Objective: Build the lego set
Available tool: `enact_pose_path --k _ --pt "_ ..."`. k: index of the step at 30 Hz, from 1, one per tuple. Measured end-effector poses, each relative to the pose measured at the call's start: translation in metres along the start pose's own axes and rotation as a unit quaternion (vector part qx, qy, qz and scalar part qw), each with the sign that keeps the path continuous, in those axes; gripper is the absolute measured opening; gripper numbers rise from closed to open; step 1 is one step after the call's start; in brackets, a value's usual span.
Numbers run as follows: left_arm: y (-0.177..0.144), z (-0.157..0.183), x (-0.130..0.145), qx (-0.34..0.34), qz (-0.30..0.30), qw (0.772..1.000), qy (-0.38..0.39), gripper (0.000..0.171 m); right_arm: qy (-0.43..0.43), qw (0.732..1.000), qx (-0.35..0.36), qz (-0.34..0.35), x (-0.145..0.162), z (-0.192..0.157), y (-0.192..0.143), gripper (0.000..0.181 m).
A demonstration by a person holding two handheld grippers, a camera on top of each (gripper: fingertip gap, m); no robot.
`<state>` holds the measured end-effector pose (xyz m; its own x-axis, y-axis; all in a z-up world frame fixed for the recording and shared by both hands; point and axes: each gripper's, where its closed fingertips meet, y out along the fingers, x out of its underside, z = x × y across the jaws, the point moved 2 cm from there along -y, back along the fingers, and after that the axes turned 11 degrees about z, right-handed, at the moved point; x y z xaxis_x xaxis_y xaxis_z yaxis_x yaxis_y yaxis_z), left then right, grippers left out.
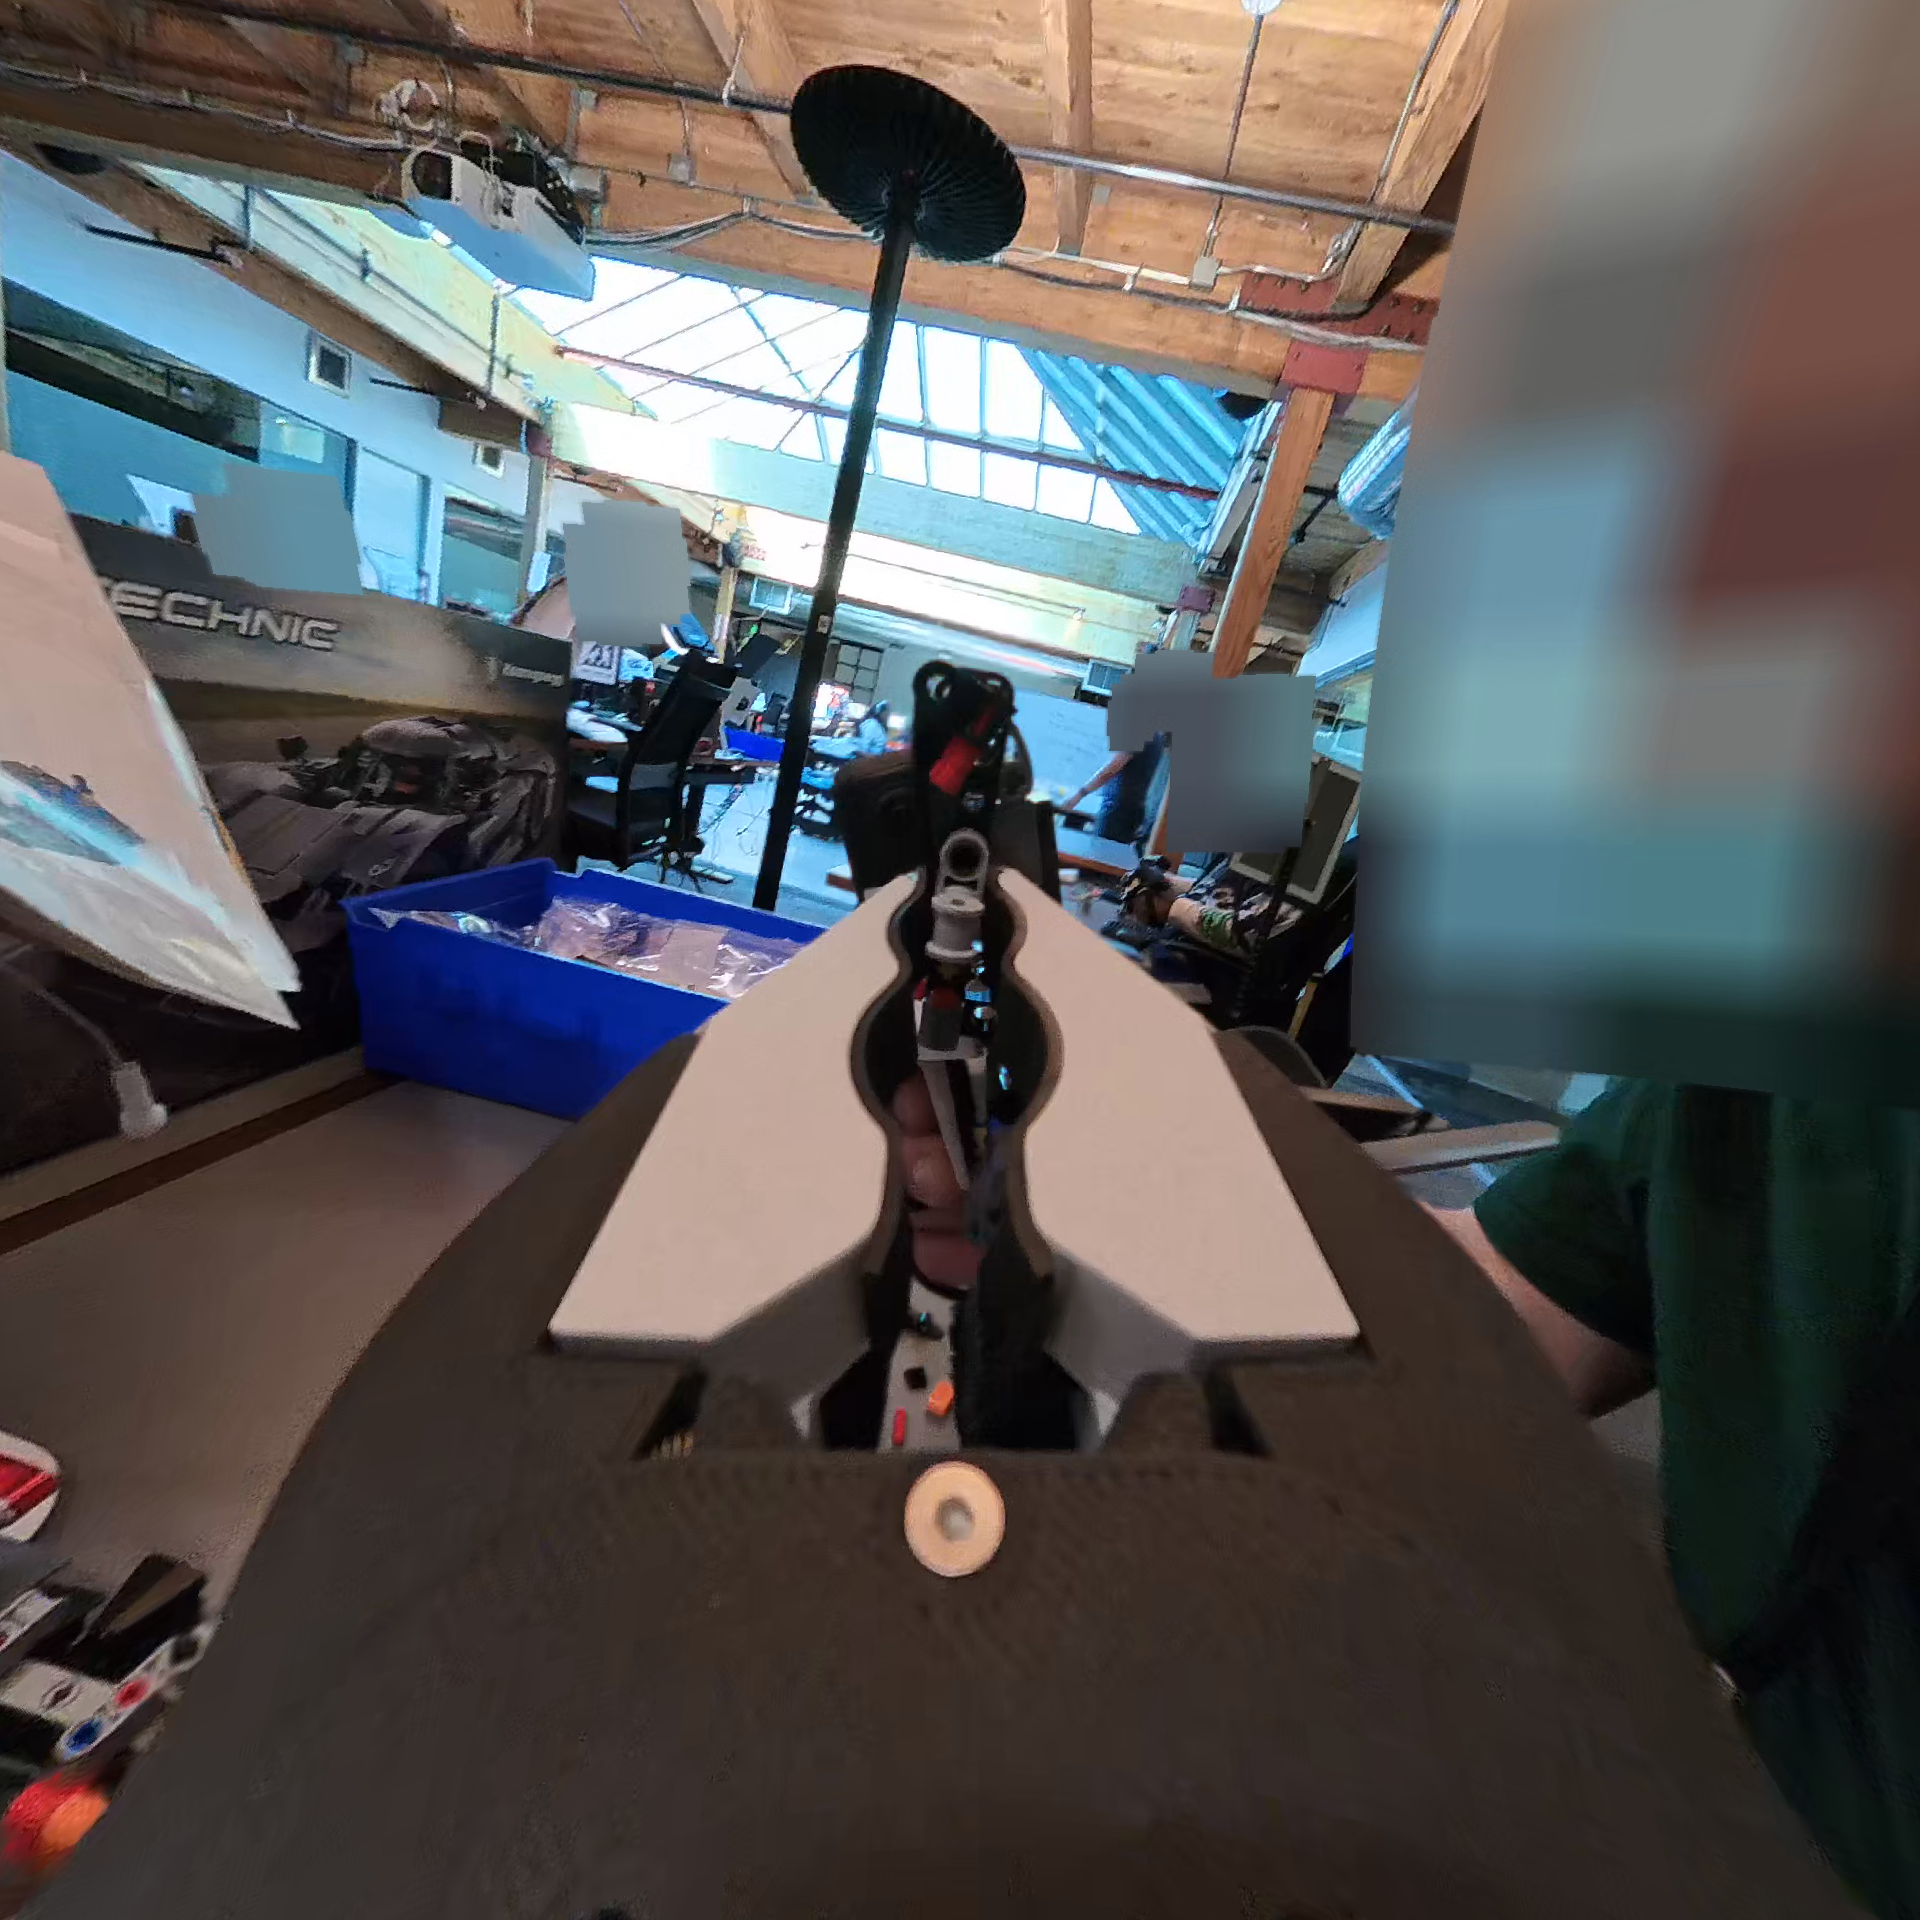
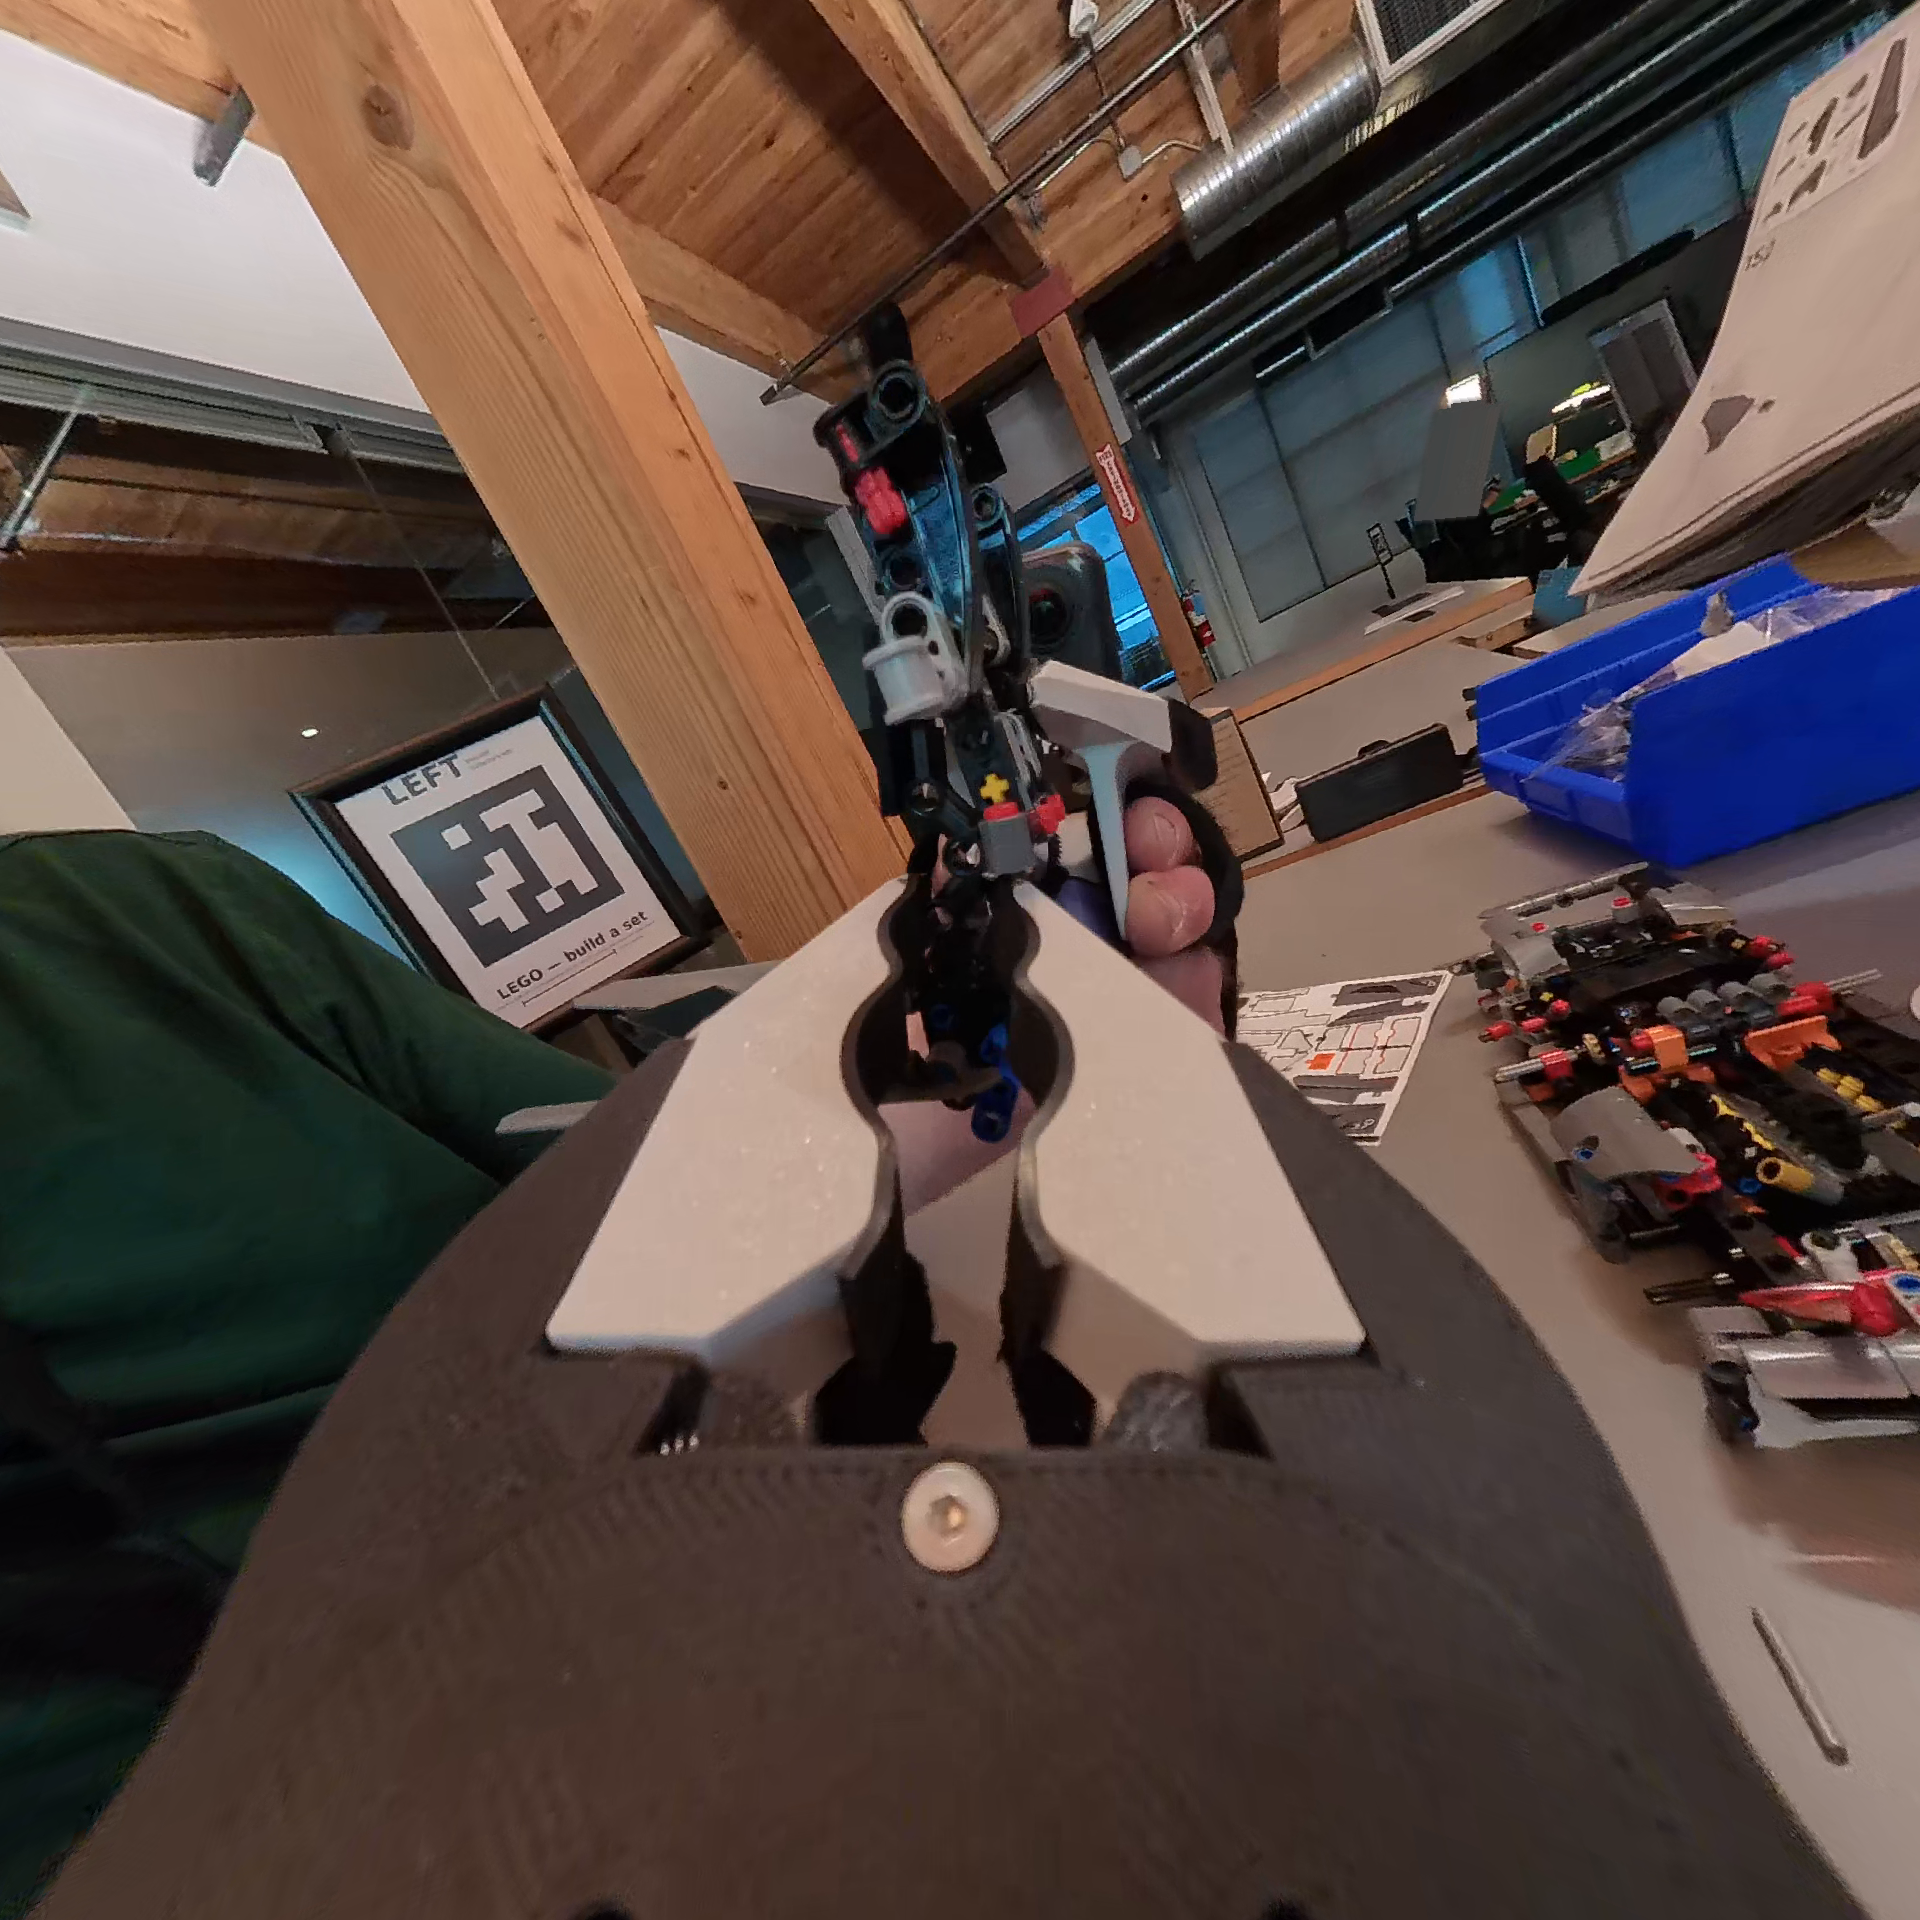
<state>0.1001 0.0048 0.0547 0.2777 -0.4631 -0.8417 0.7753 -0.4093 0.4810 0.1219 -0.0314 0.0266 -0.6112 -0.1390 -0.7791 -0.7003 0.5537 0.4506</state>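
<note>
A slim black Lego sub-assembly [image 1: 964,748] with a grey connector, red pins and blue pins is held up in the air, above the table. My left gripper [image 1: 961,894] is shut on it, and its top sticks out past the fingertips. My right gripper [image 2: 971,894] is shut on the lower end of the same sub-assembly [image 2: 920,582], near the blue pins. A hand [image 2: 1164,883] around a white grip shows just behind it. The partly built Lego car chassis [image 2: 1704,1091] lies on the grey table [image 2: 1455,1351] to the right.
A blue bin [image 1: 499,997] of bagged parts stands at the back, also in the right wrist view [image 2: 1704,748]. The set's box [image 1: 343,748], an open instruction booklet [image 2: 1787,312] and a sticker sheet [image 2: 1340,1039] are nearby. A person in a green shirt [image 2: 208,1091] is close. The tips of both grippers are at nearly the same place.
</note>
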Motion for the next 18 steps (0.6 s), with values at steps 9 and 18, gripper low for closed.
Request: enact_pose_path --k 9,18 --pt "0.001 -0.001 0.0 0.018 0.029 0.999 -0.005 0.006 0.01 1.0 0.017 -0.003 0.0 0.002 0.002 0.017" --pt "0.009 0.002 0.011 -0.03 -0.068 0.985 0.153 0.007 0.065 0.998 0.015 -0.007 0.006 0.012 -0.006 0.006"
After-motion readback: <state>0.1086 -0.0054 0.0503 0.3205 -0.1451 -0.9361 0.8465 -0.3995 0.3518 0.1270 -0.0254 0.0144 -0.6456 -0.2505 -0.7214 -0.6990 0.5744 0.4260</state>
